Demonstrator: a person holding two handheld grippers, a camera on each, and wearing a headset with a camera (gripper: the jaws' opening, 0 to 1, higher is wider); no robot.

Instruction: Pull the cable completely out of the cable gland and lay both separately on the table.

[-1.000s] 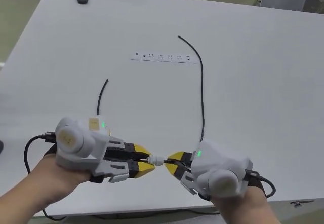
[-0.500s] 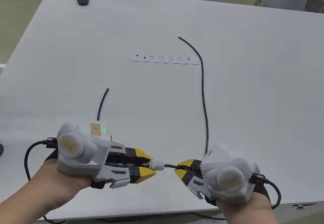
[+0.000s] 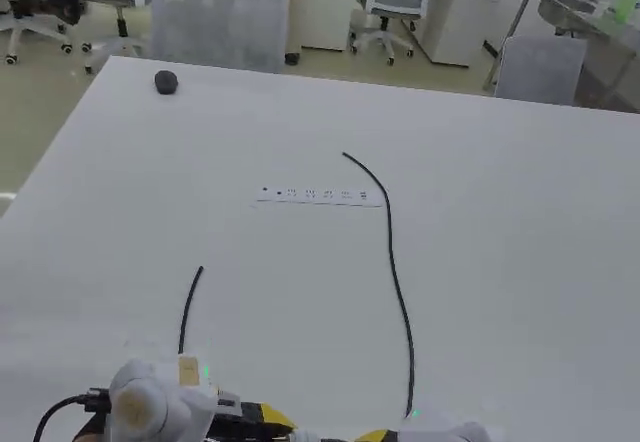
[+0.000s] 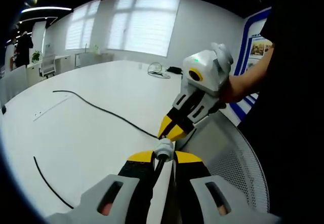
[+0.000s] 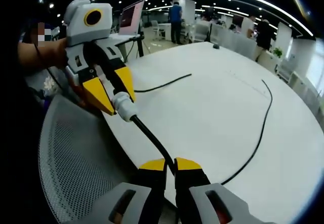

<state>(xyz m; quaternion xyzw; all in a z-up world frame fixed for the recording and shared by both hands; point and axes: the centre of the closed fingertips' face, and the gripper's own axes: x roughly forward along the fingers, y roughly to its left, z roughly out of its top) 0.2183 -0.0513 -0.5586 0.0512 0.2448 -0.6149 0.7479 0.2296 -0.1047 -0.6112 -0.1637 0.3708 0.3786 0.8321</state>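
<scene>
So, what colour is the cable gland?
White: the small plastic cable gland, best in the right gripper view.

White tools (image 4: 163,156) (image 5: 169,163), yellow-tipped black jaws

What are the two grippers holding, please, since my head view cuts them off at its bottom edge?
Observer: The left gripper is shut on the white cable gland.
Operator: Thank you. And the right one?
Observer: The right gripper is shut on the black cable, with a bare stretch of cable between its jaws and the gland.
Operator: Is the cable out of the gland yet?
Observer: Not yet. In the right gripper view, the cable runs from the right jaws straight into the gland's end.
</scene>
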